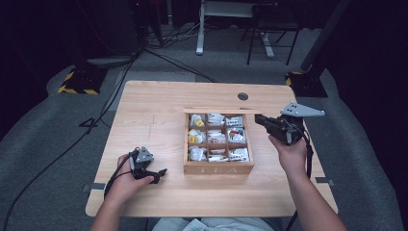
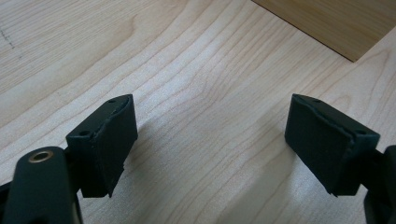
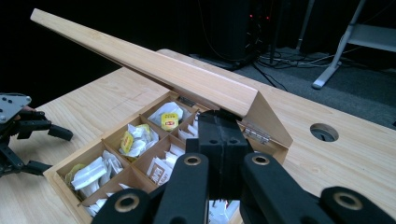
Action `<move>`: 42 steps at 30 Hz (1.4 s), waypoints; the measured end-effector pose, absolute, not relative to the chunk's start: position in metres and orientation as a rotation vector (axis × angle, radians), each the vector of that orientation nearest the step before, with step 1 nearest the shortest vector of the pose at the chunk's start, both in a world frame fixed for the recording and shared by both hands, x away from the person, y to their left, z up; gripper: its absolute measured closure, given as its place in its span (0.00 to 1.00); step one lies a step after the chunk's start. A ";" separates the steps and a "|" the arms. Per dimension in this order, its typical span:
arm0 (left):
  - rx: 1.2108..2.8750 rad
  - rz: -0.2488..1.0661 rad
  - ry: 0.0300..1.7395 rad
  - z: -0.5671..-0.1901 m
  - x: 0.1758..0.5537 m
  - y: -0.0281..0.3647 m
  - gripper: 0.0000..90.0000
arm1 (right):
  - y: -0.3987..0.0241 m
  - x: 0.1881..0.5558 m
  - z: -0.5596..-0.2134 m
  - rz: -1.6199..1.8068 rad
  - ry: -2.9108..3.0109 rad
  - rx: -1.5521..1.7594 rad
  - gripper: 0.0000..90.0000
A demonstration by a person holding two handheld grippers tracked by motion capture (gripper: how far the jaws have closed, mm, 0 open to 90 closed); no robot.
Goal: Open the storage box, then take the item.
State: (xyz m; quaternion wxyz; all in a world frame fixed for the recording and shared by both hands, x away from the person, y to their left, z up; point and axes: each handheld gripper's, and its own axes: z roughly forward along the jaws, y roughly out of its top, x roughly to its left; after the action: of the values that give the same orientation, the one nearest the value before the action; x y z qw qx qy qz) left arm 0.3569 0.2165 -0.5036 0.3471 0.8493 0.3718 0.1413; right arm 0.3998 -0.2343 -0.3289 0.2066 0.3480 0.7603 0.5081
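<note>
black padded jaws of the right tongs [image 3: 219, 140] are sitting nearest the lens, pressed flat together with nothing between them, their tips resting just under the near edge of the raised lid [image 3: 154, 70]. left tongs [image 2: 210, 140] are idling wide apart and empty, low over the bare table [image 2: 196, 60] just left of the tea box [image 1: 219, 167].

the box is sitting near the middle of the table, its hinged lid standing tilted up over the back row, seemingly propped by those closed tips rather than gripped, though whether they are actually touching it is hard to tell.

the risk, as i am judging it: the lid is slipping off the smooth jaw tips and dropping shut, or a harder push is sliding the light box backward, since the other hand is not steadying it. a jolt could also be scattering the tea sachets [image 3: 140, 137].

the lid and box are pale, smooth, straight-grained wood with small metal hinges; thin wooden dividers are forming nine square cells. the sachets are crinkly white paper, some with yellow labels. the jaws are matte, blocky, rubber-faced.
</note>
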 end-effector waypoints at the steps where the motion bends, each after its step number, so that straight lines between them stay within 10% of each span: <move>1: 2.205 0.361 0.960 -0.504 0.357 0.217 0.20 | -0.234 0.400 -0.329 1.417 2.115 0.968 1.00; 42: 2.156 0.313 0.869 -0.467 0.364 0.218 0.31 | -0.236 0.404 -0.327 1.446 2.123 0.985 1.00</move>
State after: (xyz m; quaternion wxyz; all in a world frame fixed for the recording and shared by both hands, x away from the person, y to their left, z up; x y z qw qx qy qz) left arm 0.3639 0.2177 -0.4668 0.3878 0.8473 0.3414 0.1232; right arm 0.4040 -0.2362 -0.3273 0.1940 0.3511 0.7571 0.5156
